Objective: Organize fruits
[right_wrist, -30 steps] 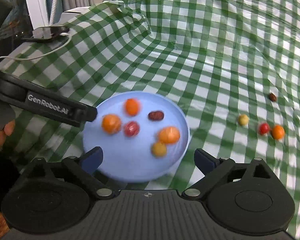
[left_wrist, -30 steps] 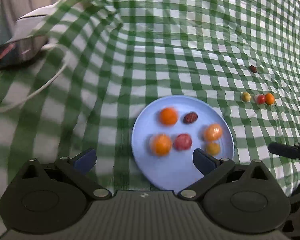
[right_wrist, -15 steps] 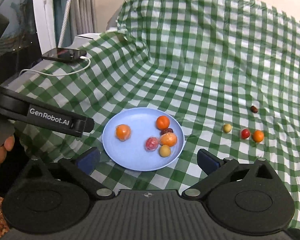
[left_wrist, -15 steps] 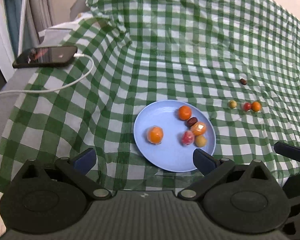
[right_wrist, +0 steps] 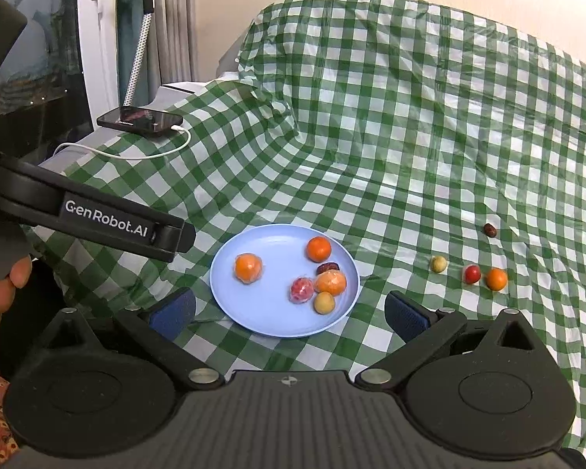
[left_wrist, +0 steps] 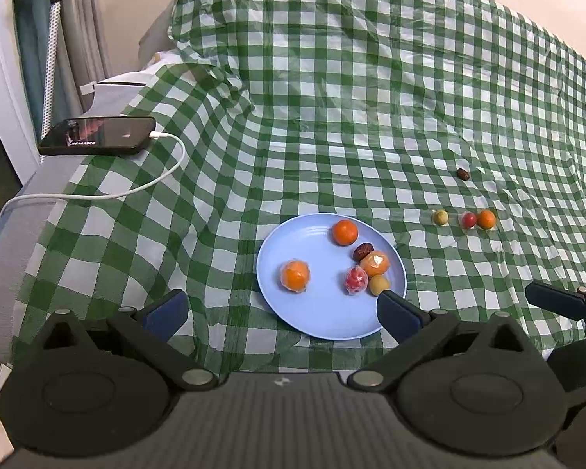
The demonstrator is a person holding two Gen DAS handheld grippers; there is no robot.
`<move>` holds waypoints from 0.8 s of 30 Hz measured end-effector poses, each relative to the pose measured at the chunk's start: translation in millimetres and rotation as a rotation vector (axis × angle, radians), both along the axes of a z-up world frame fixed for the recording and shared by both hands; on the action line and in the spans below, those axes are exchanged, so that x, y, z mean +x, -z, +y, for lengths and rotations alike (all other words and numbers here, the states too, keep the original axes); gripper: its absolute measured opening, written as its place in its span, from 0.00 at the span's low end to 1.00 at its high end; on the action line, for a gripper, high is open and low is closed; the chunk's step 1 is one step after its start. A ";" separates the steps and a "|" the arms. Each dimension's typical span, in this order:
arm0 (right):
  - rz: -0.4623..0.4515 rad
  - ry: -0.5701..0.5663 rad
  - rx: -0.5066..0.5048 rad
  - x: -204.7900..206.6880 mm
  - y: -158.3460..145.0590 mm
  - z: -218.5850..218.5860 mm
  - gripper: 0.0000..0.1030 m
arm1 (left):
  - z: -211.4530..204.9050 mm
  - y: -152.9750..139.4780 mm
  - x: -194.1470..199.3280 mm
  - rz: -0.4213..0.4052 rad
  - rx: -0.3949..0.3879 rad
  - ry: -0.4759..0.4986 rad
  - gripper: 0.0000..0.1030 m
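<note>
A light blue plate [left_wrist: 320, 312] [right_wrist: 261, 312] lies on the green checked cloth and holds several fruits: a wrapped orange [left_wrist: 295, 275] [right_wrist: 248, 267] on its left, another orange [left_wrist: 345, 231] [right_wrist: 318, 249], a dark date, a wrapped red fruit [left_wrist: 356, 280] [right_wrist: 301, 290] and a small yellow one. To the right on the cloth lie a yellow fruit [left_wrist: 440, 217] [right_wrist: 438, 264], a red one [right_wrist: 472, 273], an orange one [left_wrist: 486, 219] [right_wrist: 496, 278] and a dark date [left_wrist: 463, 174] [right_wrist: 490, 230]. My left gripper [left_wrist: 281, 310] and right gripper [right_wrist: 289, 310] both hang open and empty, held back above the plate's near edge.
A black phone [left_wrist: 97, 135] [right_wrist: 140, 120] on a white charging cable [left_wrist: 136, 187] lies at the cloth's left edge. The cloth rises over a backrest behind. The left gripper's arm [right_wrist: 90, 215] and a hand cross the right wrist view at the left.
Both grippers have pulled back and up from the plate, so it looks smaller and farther. The fruits on the plate rolled together toward its right side.
</note>
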State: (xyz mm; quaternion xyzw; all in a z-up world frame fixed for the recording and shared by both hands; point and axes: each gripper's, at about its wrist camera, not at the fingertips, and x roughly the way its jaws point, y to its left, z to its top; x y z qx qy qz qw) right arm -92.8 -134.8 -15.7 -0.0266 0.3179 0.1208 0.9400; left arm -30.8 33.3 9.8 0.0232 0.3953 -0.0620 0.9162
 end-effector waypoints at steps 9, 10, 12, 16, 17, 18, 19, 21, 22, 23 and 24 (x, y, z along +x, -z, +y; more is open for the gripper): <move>0.000 -0.001 -0.002 0.5 -0.1 0.4 0.99 | 1.4 -0.4 -0.3 0.000 -0.005 -0.002 1.00; 0.000 -0.002 -0.003 0.6 -0.3 0.1 0.99 | 1.2 -0.4 -0.5 0.001 -0.005 -0.003 1.00; 0.000 0.000 -0.002 0.8 0.0 1.2 0.99 | 1.2 -0.5 -0.5 0.001 -0.005 -0.003 1.00; 0.002 0.000 -0.001 1.2 0.8 1.0 0.99 | 1.2 -0.4 -0.5 0.002 -0.005 -0.003 1.00; 0.004 -0.001 -0.001 0.7 1.5 0.4 0.99 | 1.1 -0.1 -0.6 0.002 -0.004 -0.003 1.00; 0.005 -0.001 -0.001 0.8 2.3 0.3 0.99 | 1.0 -0.1 -0.7 0.002 -0.004 -0.003 1.00; 0.006 -0.001 0.000 1.3 2.9 0.3 0.99 | 0.9 0.2 -0.8 0.003 -0.004 -0.002 1.00; 0.008 -0.001 0.001 2.0 3.7 0.2 0.99 | 0.7 0.7 -0.7 0.003 -0.003 -0.002 1.00; 0.008 -0.001 0.001 1.9 3.8 -0.1 0.99 | 0.7 0.7 -0.7 0.004 -0.003 -0.002 1.00; 0.008 -0.002 0.001 2.2 3.7 0.1 0.99 | 0.6 0.8 -0.9 0.004 -0.003 -0.002 1.00; 0.008 -0.001 0.001 2.3 3.7 0.2 0.99 | 0.5 1.4 -0.7 0.006 -0.004 -0.003 1.00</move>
